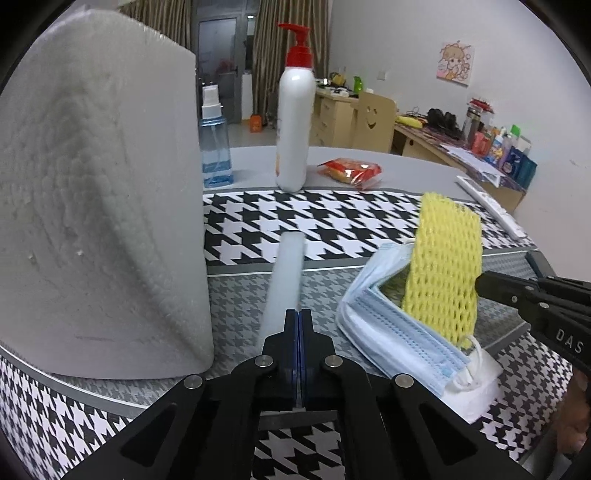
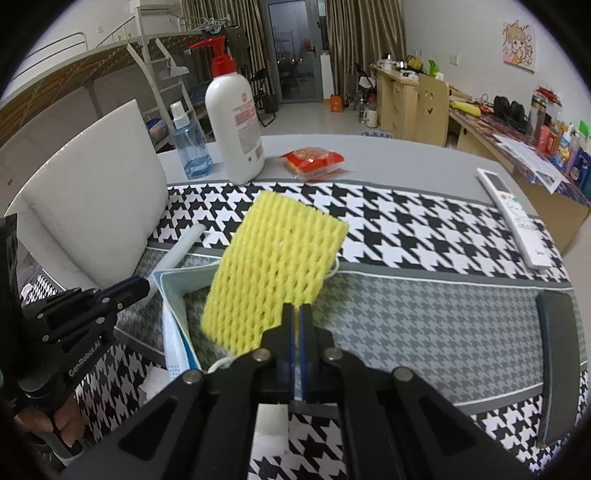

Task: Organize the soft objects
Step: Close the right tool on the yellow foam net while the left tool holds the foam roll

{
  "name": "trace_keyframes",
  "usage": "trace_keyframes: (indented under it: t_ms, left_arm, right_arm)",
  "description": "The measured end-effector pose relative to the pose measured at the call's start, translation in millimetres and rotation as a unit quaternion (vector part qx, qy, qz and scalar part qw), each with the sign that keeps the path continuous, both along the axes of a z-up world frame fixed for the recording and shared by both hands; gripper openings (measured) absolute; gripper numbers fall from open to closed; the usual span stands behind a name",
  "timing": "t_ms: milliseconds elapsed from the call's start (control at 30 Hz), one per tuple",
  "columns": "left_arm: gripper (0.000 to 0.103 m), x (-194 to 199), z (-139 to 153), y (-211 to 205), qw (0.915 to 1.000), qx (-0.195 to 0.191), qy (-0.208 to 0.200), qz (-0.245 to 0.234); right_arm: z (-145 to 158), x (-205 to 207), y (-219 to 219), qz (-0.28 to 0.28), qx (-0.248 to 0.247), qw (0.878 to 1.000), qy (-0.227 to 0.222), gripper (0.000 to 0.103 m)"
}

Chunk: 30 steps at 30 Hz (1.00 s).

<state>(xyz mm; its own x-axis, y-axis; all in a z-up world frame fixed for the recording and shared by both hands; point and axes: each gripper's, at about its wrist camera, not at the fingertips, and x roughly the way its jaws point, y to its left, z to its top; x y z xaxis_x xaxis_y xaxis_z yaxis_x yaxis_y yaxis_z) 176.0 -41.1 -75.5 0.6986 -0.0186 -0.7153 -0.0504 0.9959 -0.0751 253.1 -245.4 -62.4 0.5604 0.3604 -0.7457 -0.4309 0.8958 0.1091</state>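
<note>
I see a lived-in home room: a bunk bed frame (image 2: 110, 55) with hangers, curtains (image 2: 354, 33) around a glass door (image 2: 295, 48), a cartoon poster (image 2: 519, 46), wooden drawers (image 2: 399, 99) and cluttered side tables.

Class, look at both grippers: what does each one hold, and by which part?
The left gripper pinches the near end of the white foam stick. The right gripper pinches the near lower corner of the yellow foam net.

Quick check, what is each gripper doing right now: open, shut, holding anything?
Left gripper: shut on the white foam strip.
Right gripper: shut on a corner of the yellow foam net, lifted over the blue face masks.
</note>
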Motion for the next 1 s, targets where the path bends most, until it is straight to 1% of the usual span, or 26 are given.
trace_keyframes:
  t_ms: [200, 367, 467, 533, 600, 700, 833, 933, 1000]
  left_arm:
    - [0.0, -6.1, 3.0, -2.1, 1.0, 0.0, -0.009, -0.004]
    - [0.002, 1.3, 0.8, -2.6, 0.9999, 0.01, -0.001, 0.004]
    - [0.013, 4.7, -2.3, -4.1, 0.9998, 0.015, 0.008, 0.002]
    - [0.032, 5.9, -3.4, -5.1, 0.9998, 0.016, 0.012, 0.0]
    - [0.042, 4.8, -2.6, -5.0, 0.9998, 0.018, 0.008, 0.001]
    - [0.042, 6.2, -4.4, -3.2, 0.9998, 0.017, 0.012, 0.005]
    - [0.042, 9.6, -11.6, -2.4, 0.9992, 0.022, 0.033, 0.011]
    - [0.042, 10.5, -13.8, -0.4, 0.999, 0.017, 0.039, 0.014]
    - [0.041, 11.2, -13.8, 3.0, 0.9988, 0.017, 0.038, 0.025]
  right_arm:
    - [6.6, -2.6, -12.9, -0.015, 0.002, 1.0, -0.011, 0.003]
    - [6.3, -4.8, -15.5, -0.017, 0.006, 1.0, -0.011, 0.003]
    - [3.5, -5.2, -15.4, -0.014, 0.007, 1.0, -0.006, 0.003]
    - [2.0, -5.4, -14.6, -0.012, 0.007, 1.0, -0.005, 0.004]
    - [1.9, -6.3, -14.1, -0.008, 0.007, 1.0, -0.004, 0.004]
    - [1.9, -6.8, -12.1, -0.004, 0.008, 1.0, -0.005, 0.004]
    - [0.7, -8.2, -10.0, 0.0, 0.007, 1.0, -0.005, 0.004]
    - [0.9, -9.0, -10.0, 0.001, 0.008, 1.0, -0.006, 0.004]
    - [0.7, -9.3, -10.2, 0.0, 0.009, 1.0, -0.005, 0.004]
